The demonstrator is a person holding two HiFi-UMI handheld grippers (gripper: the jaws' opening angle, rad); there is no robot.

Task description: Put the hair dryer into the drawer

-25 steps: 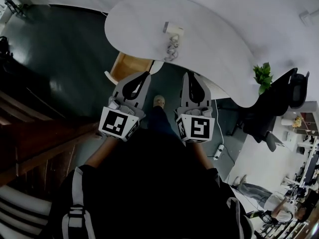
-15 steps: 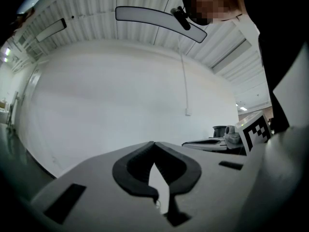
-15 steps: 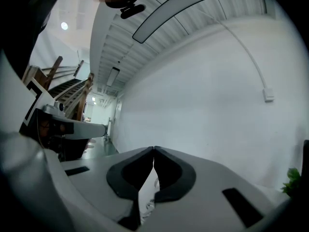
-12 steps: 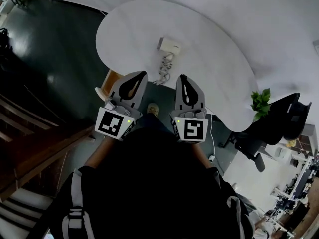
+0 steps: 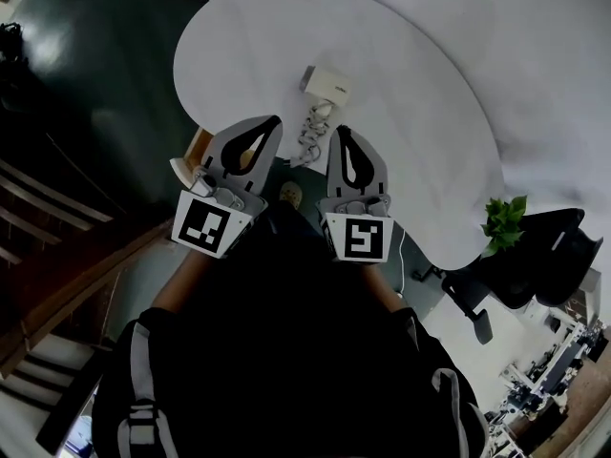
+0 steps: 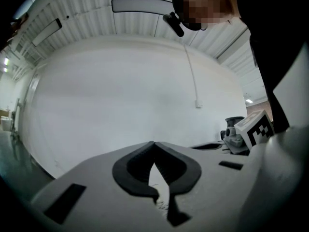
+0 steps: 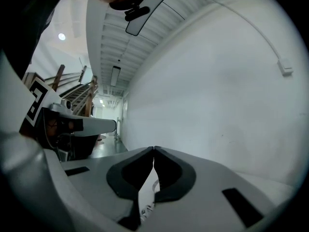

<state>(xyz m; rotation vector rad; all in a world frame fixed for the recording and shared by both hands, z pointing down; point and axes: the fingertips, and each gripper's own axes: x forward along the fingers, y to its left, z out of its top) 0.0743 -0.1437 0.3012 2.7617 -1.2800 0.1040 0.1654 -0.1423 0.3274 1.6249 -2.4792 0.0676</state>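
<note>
A white hair dryer (image 5: 326,82) lies on the white curved table (image 5: 410,74), and its coiled cord (image 5: 310,134) trails toward the near edge. My left gripper (image 5: 276,120) is shut and empty, its tip over the table's near edge, left of the cord. Beside it, my right gripper (image 5: 337,131) is also shut and empty, just right of the cord. In the left gripper view the jaws (image 6: 154,142) meet at the tip, with the cord showing below them; the right gripper view shows the same (image 7: 153,148). A wooden piece (image 5: 198,145) under the table is mostly hidden by the left gripper.
A potted plant (image 5: 506,219) stands at the table's right end, with a black office chair (image 5: 563,256) beyond it. Wooden stairs (image 5: 48,246) run along the left. The person's foot (image 5: 291,195) shows on the dark floor between the grippers.
Both grippers have moved forward toward the table and their tips now reach its near edge by the cord. The dryer sits closer in view. Both stay shut.
</note>
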